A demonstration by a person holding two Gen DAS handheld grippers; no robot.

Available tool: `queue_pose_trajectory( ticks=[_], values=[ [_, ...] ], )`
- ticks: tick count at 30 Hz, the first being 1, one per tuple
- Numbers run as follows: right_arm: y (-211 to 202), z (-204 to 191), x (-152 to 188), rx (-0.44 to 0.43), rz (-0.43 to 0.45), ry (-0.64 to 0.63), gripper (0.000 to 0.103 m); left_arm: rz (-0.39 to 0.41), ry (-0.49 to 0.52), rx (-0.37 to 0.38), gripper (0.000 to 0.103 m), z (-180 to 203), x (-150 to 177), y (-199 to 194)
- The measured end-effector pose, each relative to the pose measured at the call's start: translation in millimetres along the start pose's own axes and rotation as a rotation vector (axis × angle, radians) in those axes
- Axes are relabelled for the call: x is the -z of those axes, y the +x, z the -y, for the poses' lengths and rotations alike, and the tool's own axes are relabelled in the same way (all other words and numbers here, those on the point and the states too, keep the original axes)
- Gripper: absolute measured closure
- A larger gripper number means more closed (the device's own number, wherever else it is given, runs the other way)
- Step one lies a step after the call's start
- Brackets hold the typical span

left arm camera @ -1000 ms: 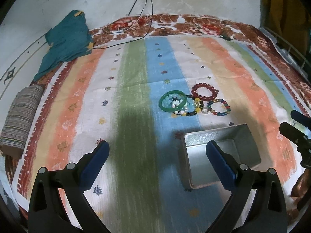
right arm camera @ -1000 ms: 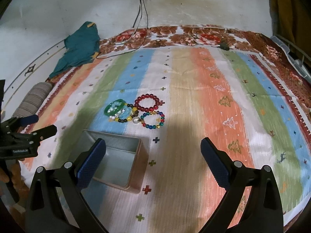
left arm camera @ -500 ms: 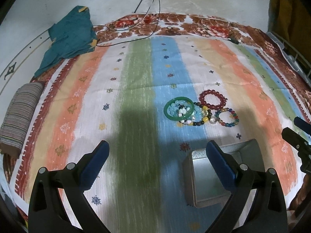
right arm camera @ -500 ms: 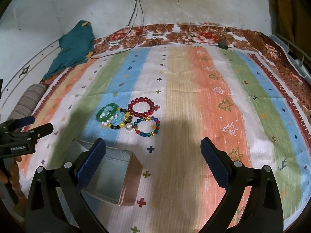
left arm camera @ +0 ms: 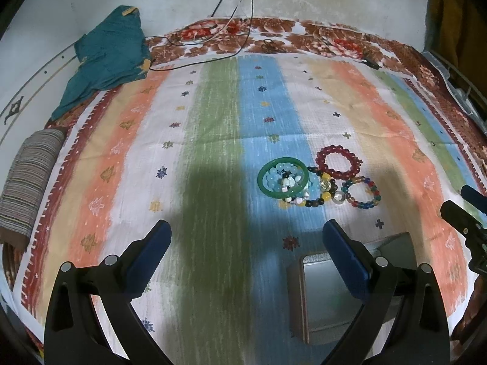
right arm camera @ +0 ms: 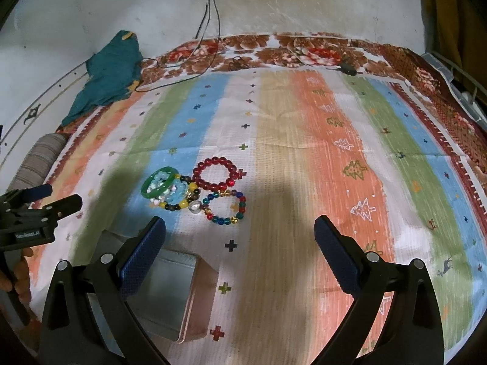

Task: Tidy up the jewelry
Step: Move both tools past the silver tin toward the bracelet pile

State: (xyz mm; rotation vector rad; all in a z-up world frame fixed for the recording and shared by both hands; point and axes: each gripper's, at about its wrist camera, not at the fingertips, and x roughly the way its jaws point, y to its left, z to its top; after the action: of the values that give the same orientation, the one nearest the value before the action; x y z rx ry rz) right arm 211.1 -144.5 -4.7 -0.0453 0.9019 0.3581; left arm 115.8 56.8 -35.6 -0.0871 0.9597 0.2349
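**Both grippers open above a striped cloth bearing bracelets and a tin**

While both tools hover over the cloth, the left gripper (left arm camera: 246,251) has its blue-padded fingers (left arm camera: 345,255) spread wide with nothing between them; the right gripper (right arm camera: 240,249) is likewise spread and empty. Each appears at the edge of the other's view: the right gripper at far right of the left wrist view, the left gripper at far left of the right wrist view. Nearest the tools, an open metal tin (left arm camera: 328,301) sits on the striped cloth (left arm camera: 213,152), partly hidden behind the left gripper's right finger. Beyond the tin lies a cluster of bracelets: a green bangle (left arm camera: 282,178) resting over pale blue beads, a dark-and-yellow beaded bracelet (left arm camera: 319,196) touching it, a red beaded bracelet (left arm camera: 338,162) just behind, and a multicoloured beaded bracelet (left arm camera: 363,193) beside these. Further out, a teal garment (left arm camera: 109,51) lies at the cloth's far left corner, a striped roll (left arm camera: 29,179) along the left edge, and cables (left arm camera: 240,6) hang down the wall.
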Motion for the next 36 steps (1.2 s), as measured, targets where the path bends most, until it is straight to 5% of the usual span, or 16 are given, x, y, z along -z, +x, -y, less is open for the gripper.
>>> queue_pose_trajectory(
  ticks=[36],
  values=[
    [57.8,-9.0,-21.0,0.021,-0.066,0.002,0.004,-0.096,-0.062,-0.019,0.006,-15.4,-25.6,73.9]
  ],
)
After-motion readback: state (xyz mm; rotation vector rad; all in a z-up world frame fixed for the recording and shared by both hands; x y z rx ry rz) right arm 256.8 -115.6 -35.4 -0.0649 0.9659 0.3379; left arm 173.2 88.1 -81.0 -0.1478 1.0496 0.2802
